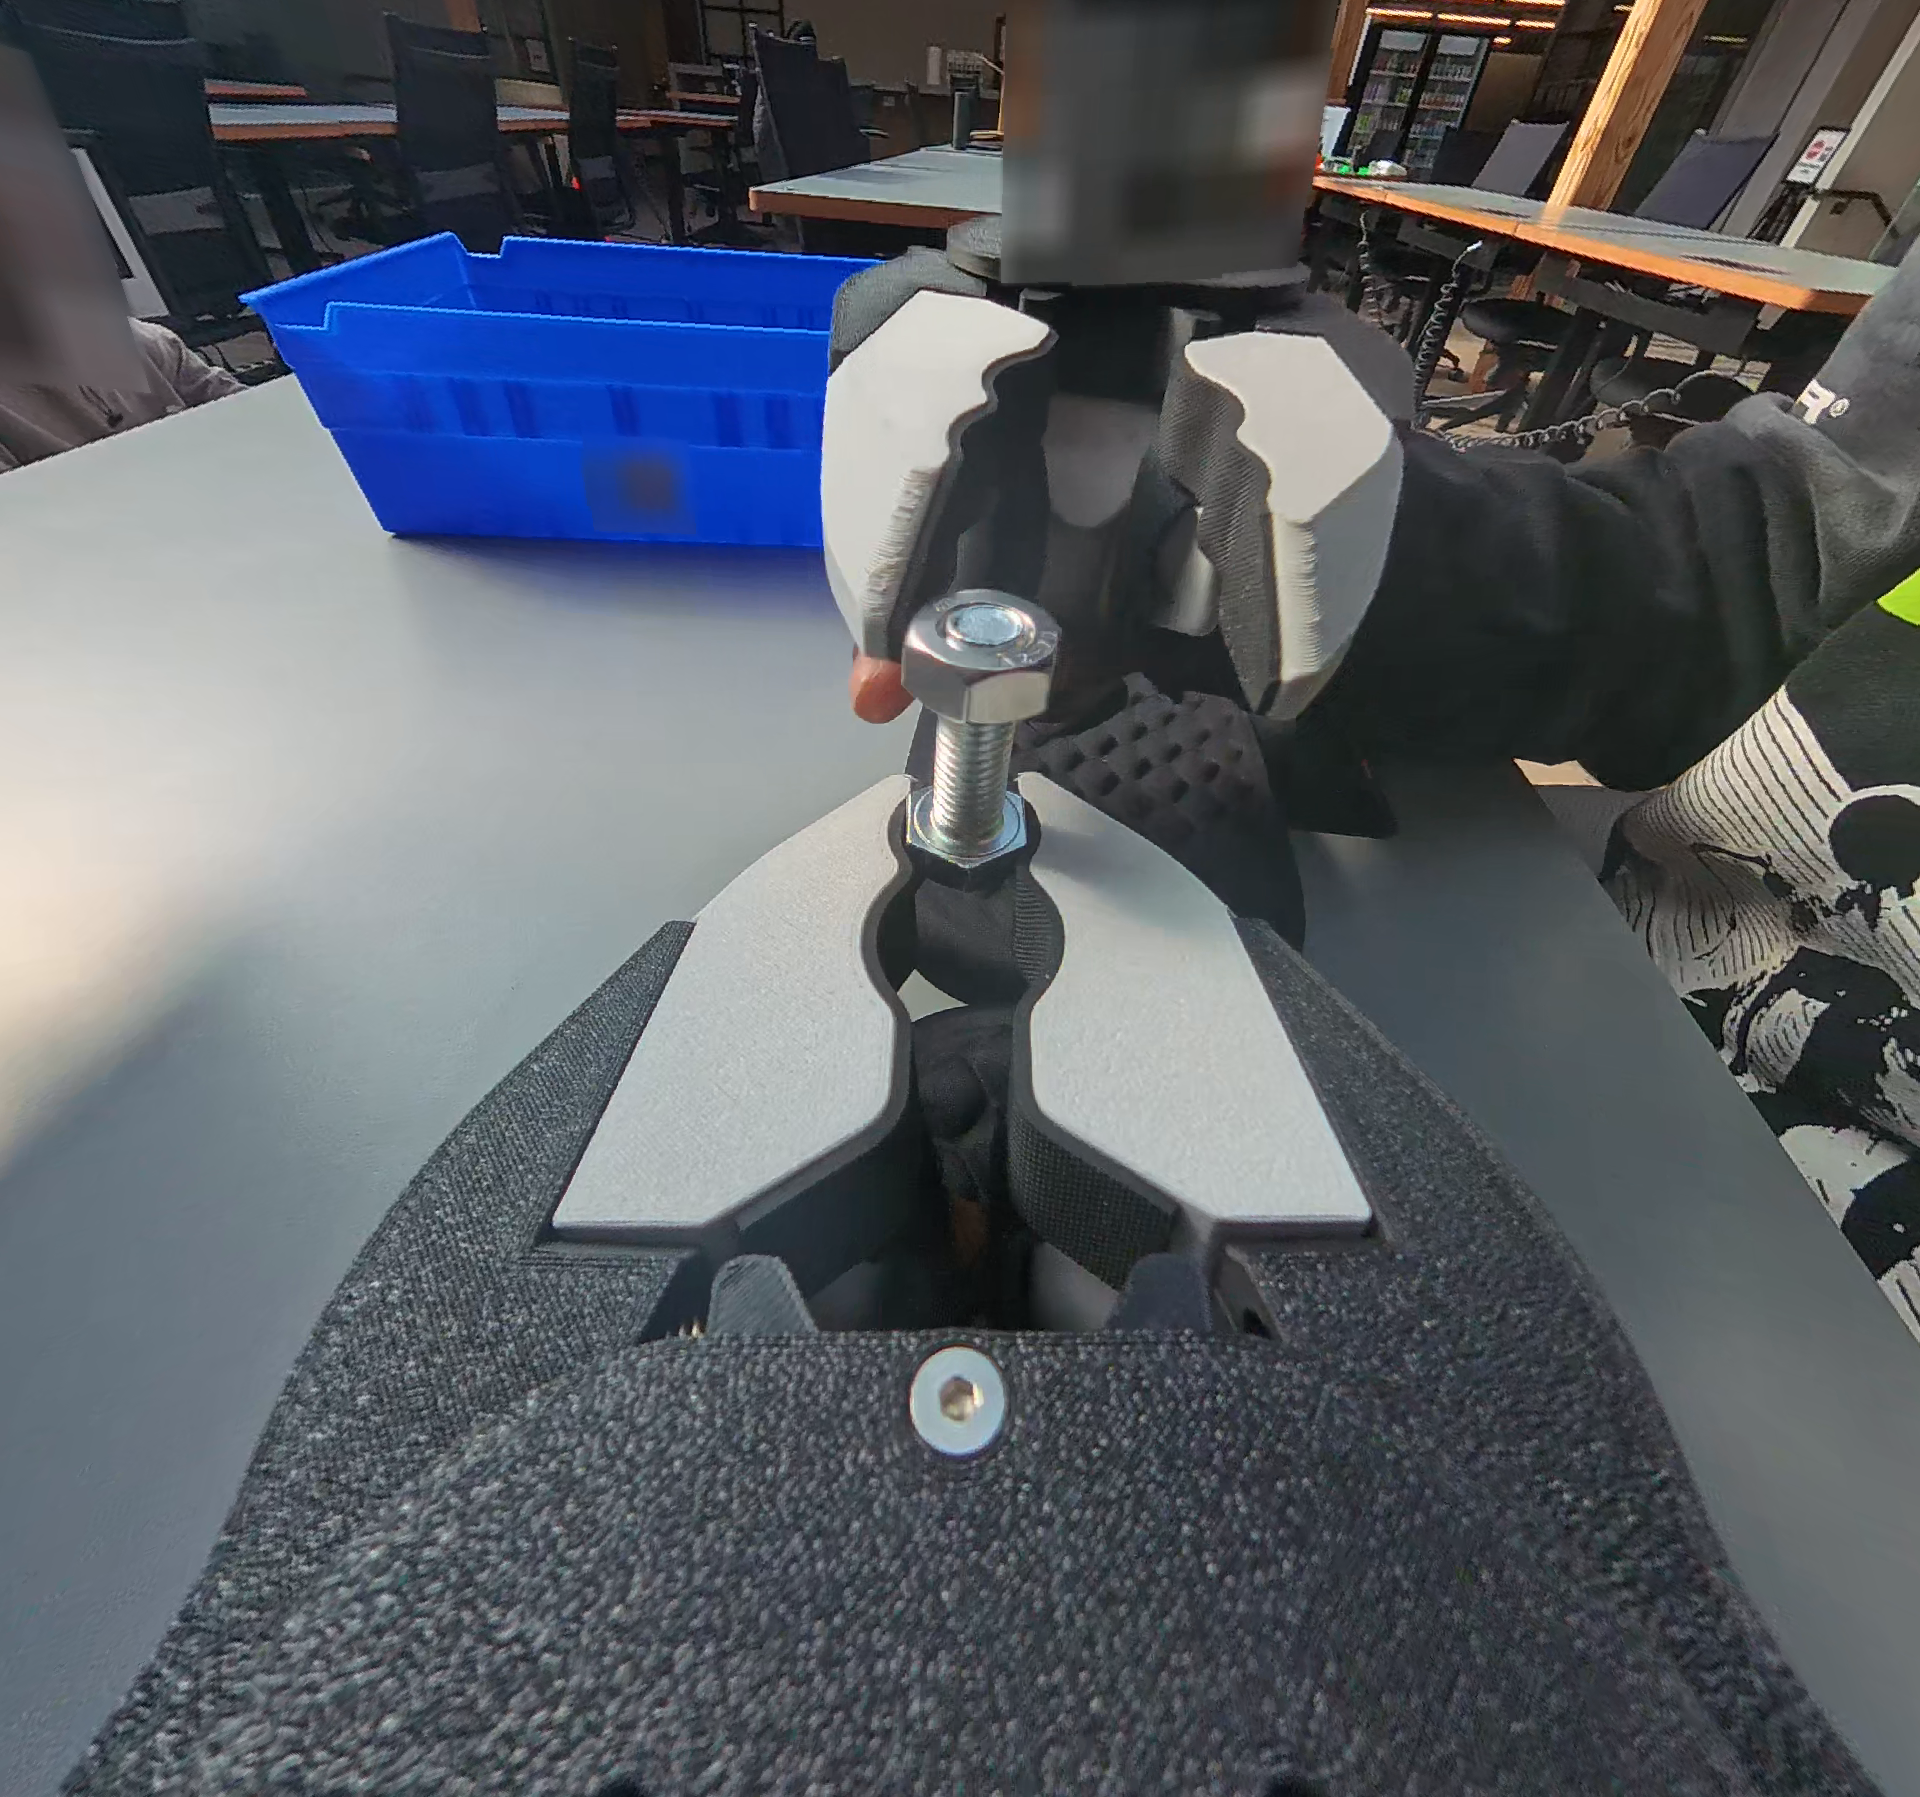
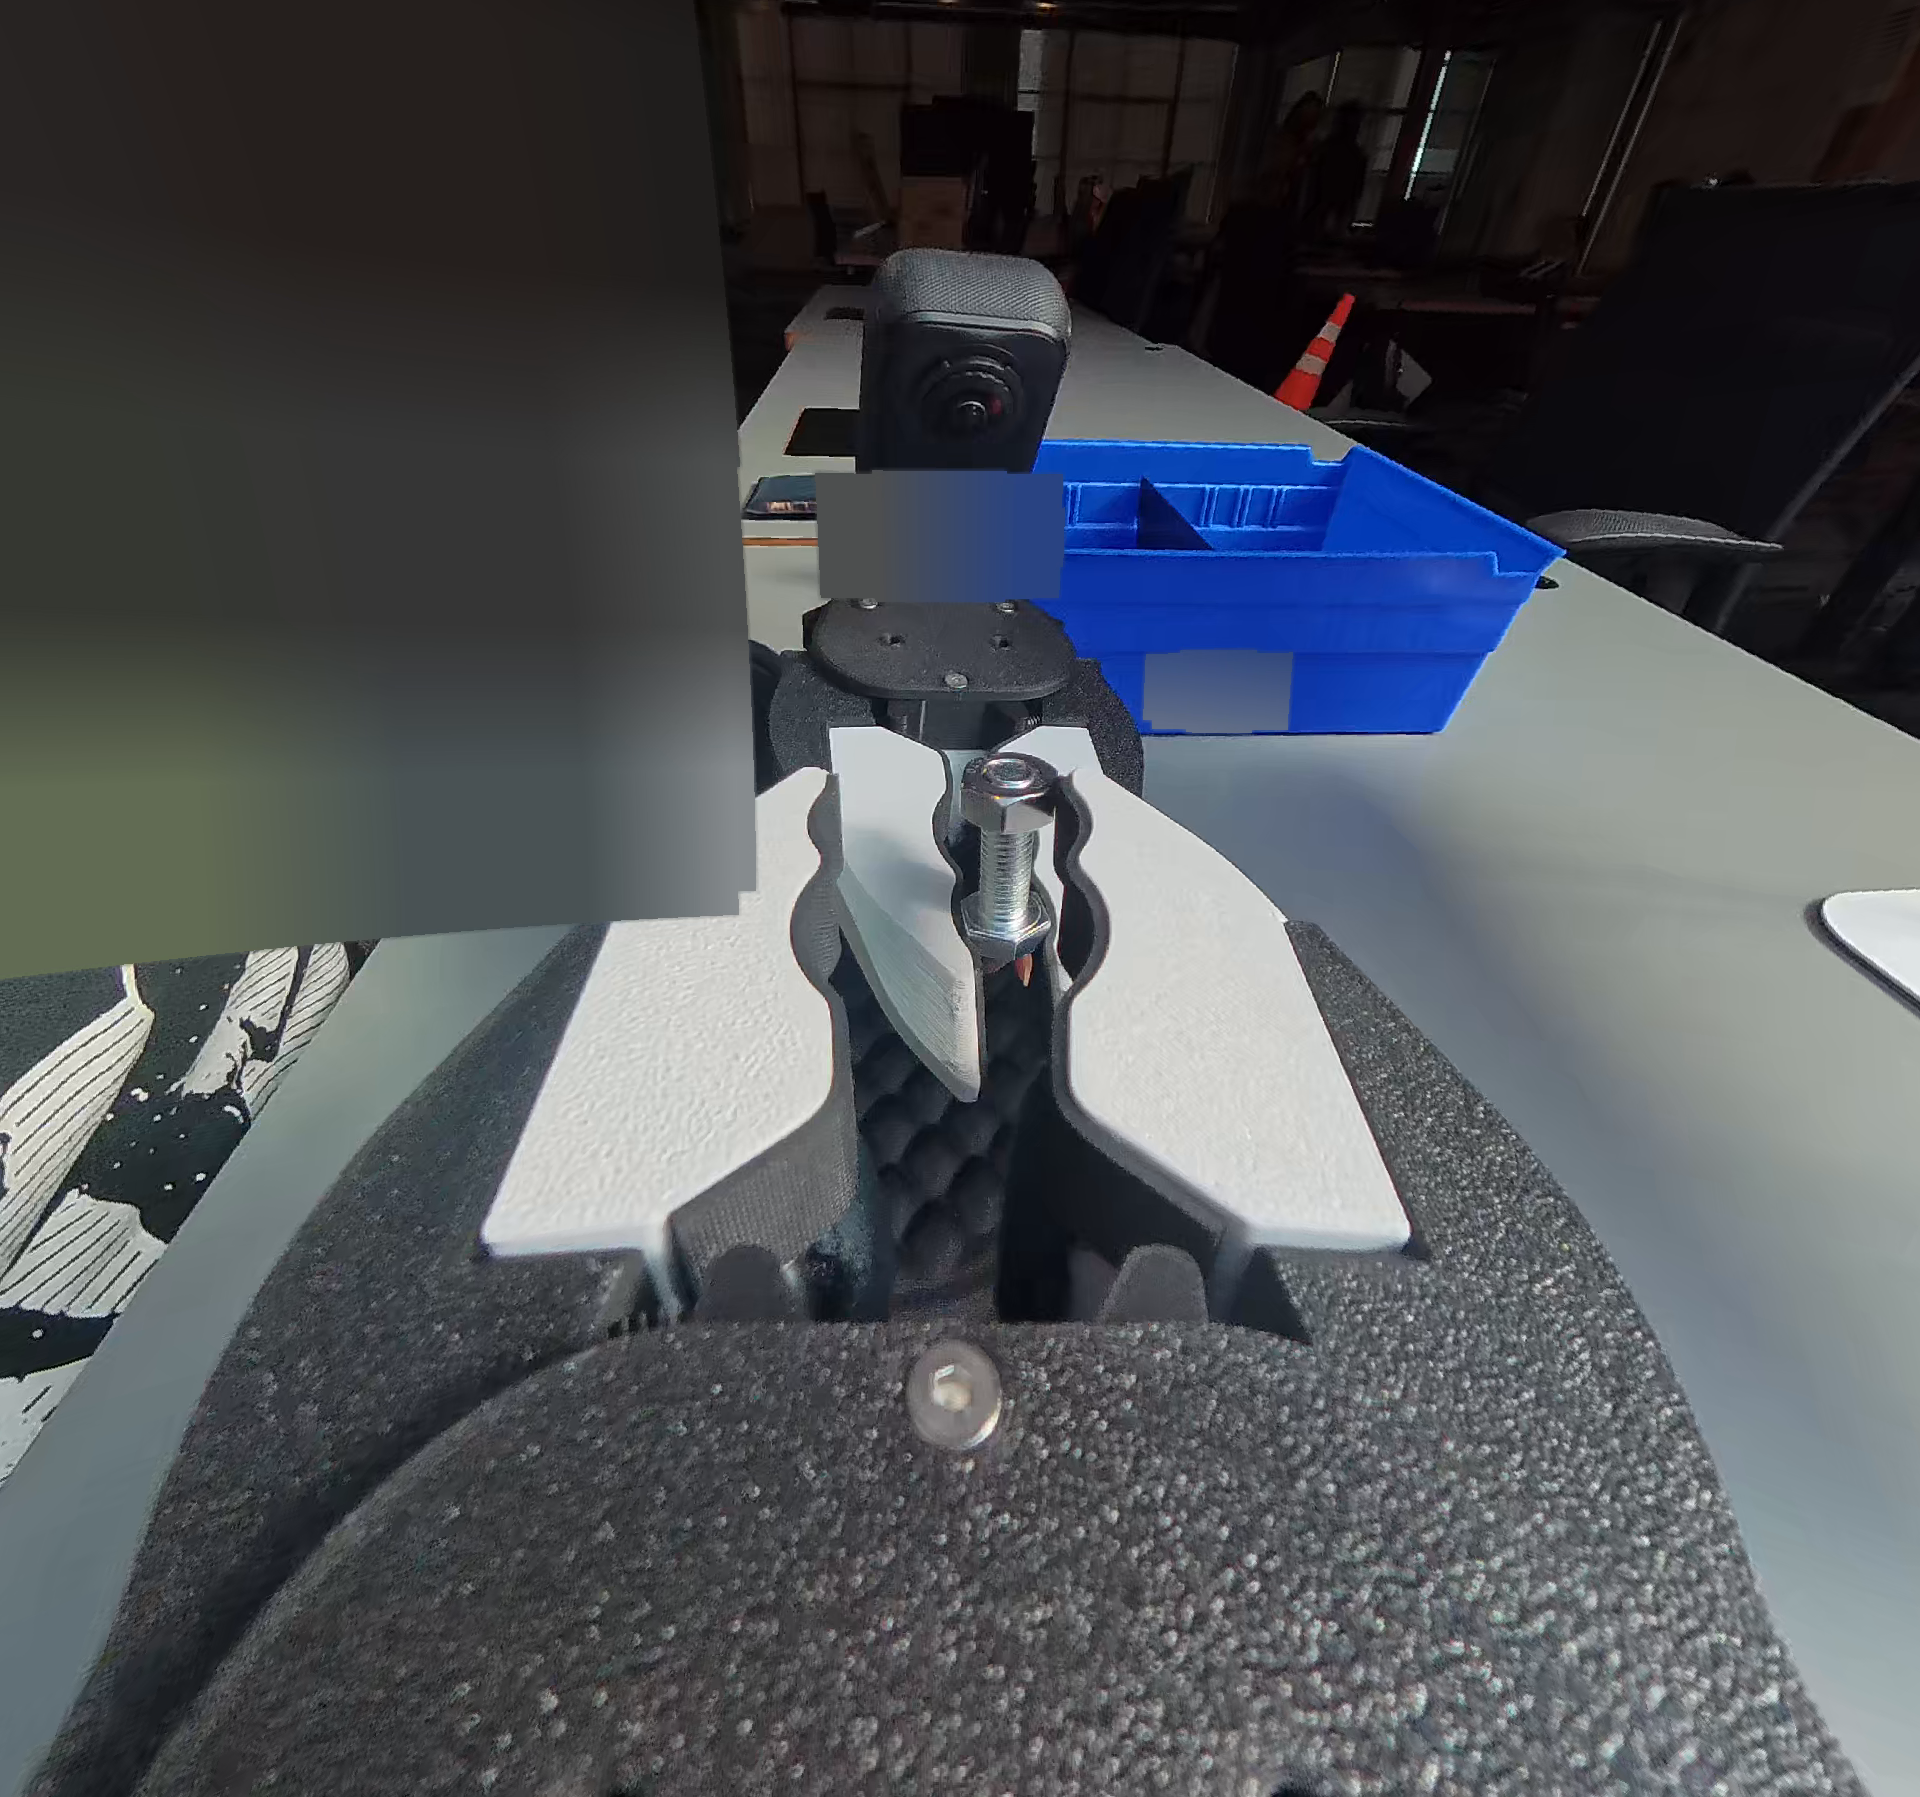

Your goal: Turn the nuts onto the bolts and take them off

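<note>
A silver bolt [image 1: 964,779] stands upright, its lower hex end clamped between the tips of my left gripper [image 1: 966,828], which is shut on it. A silver hex nut [image 1: 979,658] sits at the top of the thread, with the bolt's end showing in its centre. My right gripper [image 1: 1081,672] faces the left one, held by a black-gloved hand [image 1: 1507,604], jaws open. In the right wrist view the right gripper [image 2: 951,812] is open, its grey fingers [image 2: 1195,968] flanking the bolt [image 2: 1006,874], the nut [image 2: 1003,786] and the left gripper's fingers [image 2: 899,926].
A blue plastic bin [image 1: 561,417] stands on the grey table [image 1: 312,812] behind the grippers; it also shows in the right wrist view [image 2: 1299,604]. A patterned sleeve [image 1: 1766,968] lies at the right edge. A white flat object [image 2: 1870,947] is at the right. Chairs and tables stand behind. My right fingertips sit around 6 centimetres from my left ones. Left tips and right tips are each some 35 centimetres from the white flat object [image 2: 1870,947].
</note>
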Demonstrator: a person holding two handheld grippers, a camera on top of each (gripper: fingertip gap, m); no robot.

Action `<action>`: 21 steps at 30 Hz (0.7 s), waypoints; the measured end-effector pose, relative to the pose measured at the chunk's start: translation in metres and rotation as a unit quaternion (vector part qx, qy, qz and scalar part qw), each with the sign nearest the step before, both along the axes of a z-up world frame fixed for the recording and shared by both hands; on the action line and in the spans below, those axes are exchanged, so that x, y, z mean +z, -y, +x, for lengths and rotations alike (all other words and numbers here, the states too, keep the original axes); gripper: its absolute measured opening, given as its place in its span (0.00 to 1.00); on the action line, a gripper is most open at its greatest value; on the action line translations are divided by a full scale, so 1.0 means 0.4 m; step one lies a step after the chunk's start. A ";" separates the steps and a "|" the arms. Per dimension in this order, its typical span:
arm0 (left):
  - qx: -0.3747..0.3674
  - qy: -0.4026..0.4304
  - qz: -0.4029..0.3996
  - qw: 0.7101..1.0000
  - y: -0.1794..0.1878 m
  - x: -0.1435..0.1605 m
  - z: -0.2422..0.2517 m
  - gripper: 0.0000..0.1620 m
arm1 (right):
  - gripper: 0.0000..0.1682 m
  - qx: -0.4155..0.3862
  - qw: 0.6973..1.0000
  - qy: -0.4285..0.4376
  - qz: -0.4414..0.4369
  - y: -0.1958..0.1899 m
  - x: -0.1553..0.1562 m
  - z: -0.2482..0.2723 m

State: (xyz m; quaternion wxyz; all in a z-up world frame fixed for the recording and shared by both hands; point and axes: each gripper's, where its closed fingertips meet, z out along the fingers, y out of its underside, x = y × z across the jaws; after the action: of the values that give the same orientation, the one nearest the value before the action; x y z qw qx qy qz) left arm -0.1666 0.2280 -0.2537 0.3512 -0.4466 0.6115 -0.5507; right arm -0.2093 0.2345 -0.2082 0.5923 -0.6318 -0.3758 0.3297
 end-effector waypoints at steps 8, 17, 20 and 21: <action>0.001 0.000 -0.002 1.000 -0.002 0.001 0.000 0.08 | 0.03 -0.018 1.000 0.002 0.012 0.026 0.006 0.029; 0.001 -0.001 0.001 1.000 -0.001 0.000 0.001 0.08 | 0.16 -0.048 0.998 0.039 -0.007 -0.015 -0.040 0.014; 0.001 -0.001 0.001 1.000 0.000 0.000 0.002 0.08 | 0.10 -0.052 0.998 0.044 -0.003 -0.026 -0.041 0.005; 0.001 -0.001 0.002 1.000 0.000 0.000 0.002 0.08 | 0.05 -0.057 0.997 0.045 -0.004 -0.031 -0.042 0.008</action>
State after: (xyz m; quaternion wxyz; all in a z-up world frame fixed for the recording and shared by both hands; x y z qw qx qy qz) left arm -0.1659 0.2279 -0.2536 0.3520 -0.4471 0.6121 -0.5491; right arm -0.2059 0.2470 -0.2248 0.5902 -0.6687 -0.3640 0.2683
